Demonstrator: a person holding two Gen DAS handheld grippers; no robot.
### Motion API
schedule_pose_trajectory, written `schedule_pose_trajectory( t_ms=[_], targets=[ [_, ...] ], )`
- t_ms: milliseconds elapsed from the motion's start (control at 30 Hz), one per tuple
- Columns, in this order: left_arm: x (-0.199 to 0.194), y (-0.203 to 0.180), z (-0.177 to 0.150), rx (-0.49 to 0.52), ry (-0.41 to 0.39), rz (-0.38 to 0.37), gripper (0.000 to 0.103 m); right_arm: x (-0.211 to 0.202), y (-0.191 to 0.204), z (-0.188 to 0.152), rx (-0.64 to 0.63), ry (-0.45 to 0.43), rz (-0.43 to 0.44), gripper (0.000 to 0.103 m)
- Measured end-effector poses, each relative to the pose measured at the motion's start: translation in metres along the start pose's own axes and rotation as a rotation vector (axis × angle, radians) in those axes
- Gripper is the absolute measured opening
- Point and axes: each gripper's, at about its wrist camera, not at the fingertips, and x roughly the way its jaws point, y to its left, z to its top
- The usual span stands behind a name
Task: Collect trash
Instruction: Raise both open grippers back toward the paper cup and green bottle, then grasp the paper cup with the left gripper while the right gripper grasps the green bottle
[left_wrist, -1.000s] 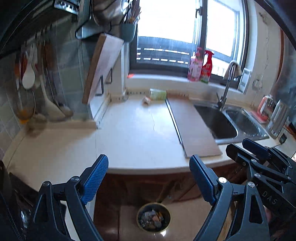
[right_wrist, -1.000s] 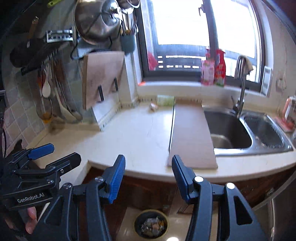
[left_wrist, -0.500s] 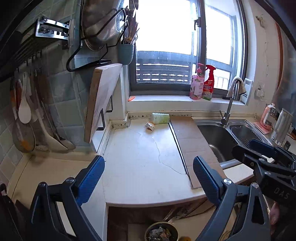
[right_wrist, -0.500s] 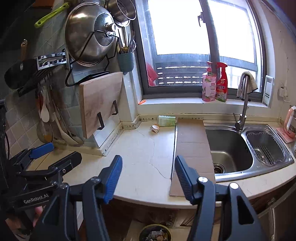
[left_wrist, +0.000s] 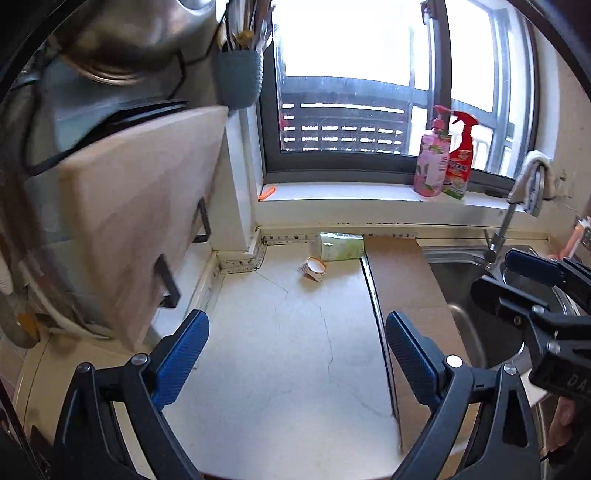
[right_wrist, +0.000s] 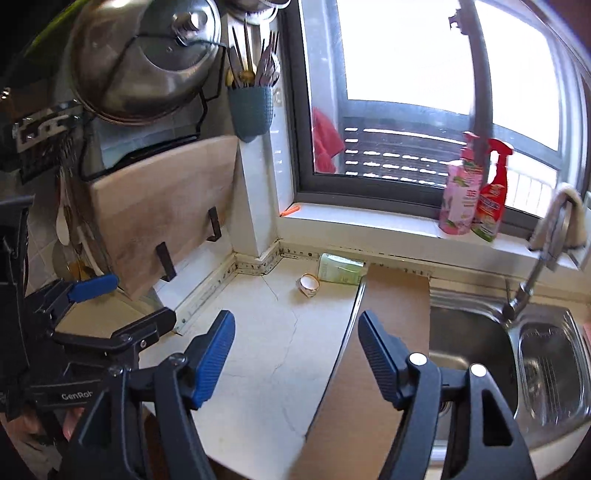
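Presently, the cream stone table (left_wrist: 280, 369) carries 2 visible pieces of trash, both at its back edge below the window. The pale green flattened carton (left_wrist: 340, 246) lies on its side against the back wall, just beside the brown board (left_wrist: 406, 295) next to the sink. The small white crumpled paper cup (left_wrist: 314, 268) rests tipped over, just in front of the carton. Neither is collected; judged remaining: both pickups and disposal. The left gripper (left_wrist: 297, 350) has its jaws spread wide, nothing between them. The right gripper (right_wrist: 295, 354) jaws are opening, also empty, well apart from the trash.
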Motion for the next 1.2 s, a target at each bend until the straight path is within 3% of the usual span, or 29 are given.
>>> schedule_pose_trajectory(
  t_ms=[167,367,533,700,867,1200],
  targets=[
    [0.08,-0.01,0.042,-0.064,0.09,0.011,0.095,0.073,-0.043,0.032,-0.082,0.082,0.041,0.07],
    [0.18,-0.008,0.068,-0.096,0.229,0.042,0.095,0.165,-0.094,0.06,-0.069,0.183,0.106,0.07],
    [0.254,-0.005,0.075,-0.123,0.32,0.031,0.093,0.239,-0.119,0.076,-0.054,0.232,0.135,0.07],
    [0.317,-0.007,0.068,-0.144,0.407,0.029,0.08,0.3,-0.129,0.085,-0.013,0.268,0.161,0.07],
    [0.364,-0.008,0.061,-0.177,0.467,0.028,0.076,0.348,-0.133,0.088,0.023,0.301,0.175,0.07],
    [0.412,-0.015,0.059,-0.197,0.521,-0.03,0.076,0.413,-0.152,0.077,0.136,0.407,0.271,0.07]
  ],
)
